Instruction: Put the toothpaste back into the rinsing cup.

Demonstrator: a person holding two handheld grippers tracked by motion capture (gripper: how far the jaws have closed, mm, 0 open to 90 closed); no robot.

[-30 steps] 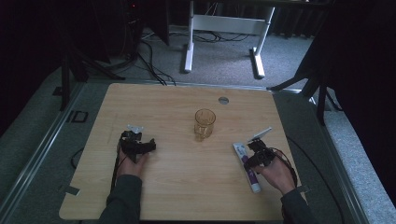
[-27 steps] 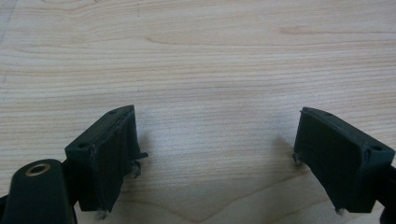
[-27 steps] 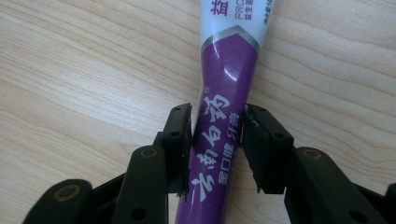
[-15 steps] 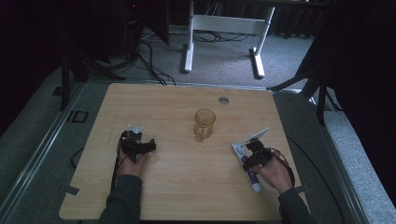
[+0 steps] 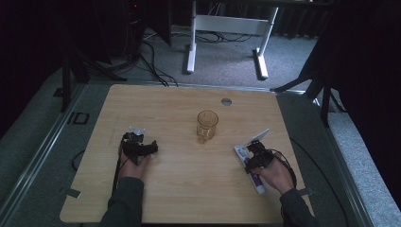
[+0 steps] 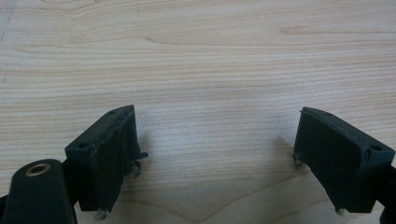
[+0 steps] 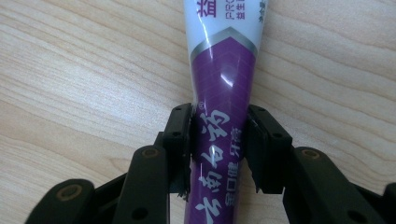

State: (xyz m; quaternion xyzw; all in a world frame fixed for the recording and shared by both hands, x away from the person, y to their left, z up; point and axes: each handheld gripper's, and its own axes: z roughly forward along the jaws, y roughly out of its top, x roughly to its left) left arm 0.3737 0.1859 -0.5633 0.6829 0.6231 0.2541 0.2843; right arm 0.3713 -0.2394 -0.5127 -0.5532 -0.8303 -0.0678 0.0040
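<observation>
A purple and white toothpaste tube lies flat on the wooden table at the right, seen from above as toothpaste tube. My right gripper is shut on the tube, its two black jaws pressing the purple part from both sides. In the high view the right gripper sits over the tube's middle. My left gripper stands open just above bare wood with nothing between its jaws. It shows as the left gripper at the table's left. A clear glass cup stands upright at the table's middle.
A small round grommet sits near the table's far edge. Beyond the table stand a white desk frame and cables on grey carpet. Dark stands flank both sides of the table.
The right gripper has settled lower over the toothpaste tube. The left hand and the cup have stayed in place.
</observation>
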